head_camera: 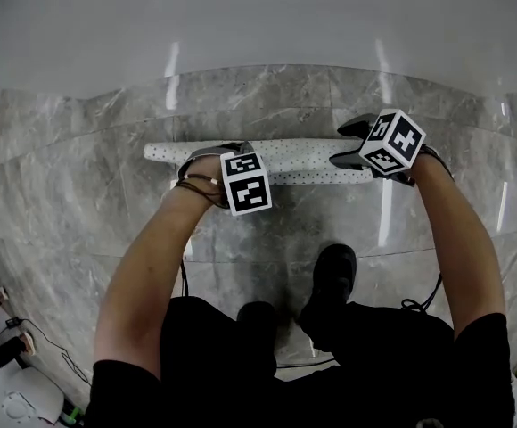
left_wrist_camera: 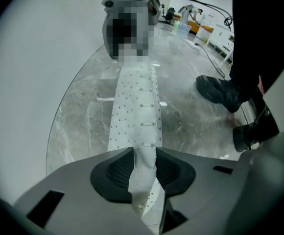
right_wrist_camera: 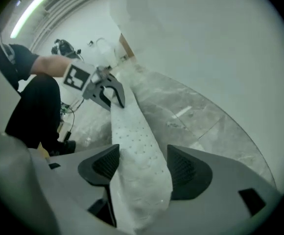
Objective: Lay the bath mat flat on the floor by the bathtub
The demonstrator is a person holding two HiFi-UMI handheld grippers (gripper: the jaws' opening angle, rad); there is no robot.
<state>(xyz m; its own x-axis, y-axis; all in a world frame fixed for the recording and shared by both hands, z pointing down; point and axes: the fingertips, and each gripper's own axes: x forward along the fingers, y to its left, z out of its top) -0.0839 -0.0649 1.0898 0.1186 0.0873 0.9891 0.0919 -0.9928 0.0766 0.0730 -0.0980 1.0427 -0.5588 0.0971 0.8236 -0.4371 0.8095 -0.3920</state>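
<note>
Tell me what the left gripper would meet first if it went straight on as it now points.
The bath mat the left gripper already pinches; right beneath, probably the grey floor.

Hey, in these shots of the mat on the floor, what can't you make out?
- All views: the mat is folded into a strip, so its inner face and full size are hidden.
- Left gripper view: a mosaic patch covers the mat's far end and most of the right gripper.
- Head view: the left gripper has its jaws under its cube.
- Head view: the top edge cuts off the bathtub.
</note>
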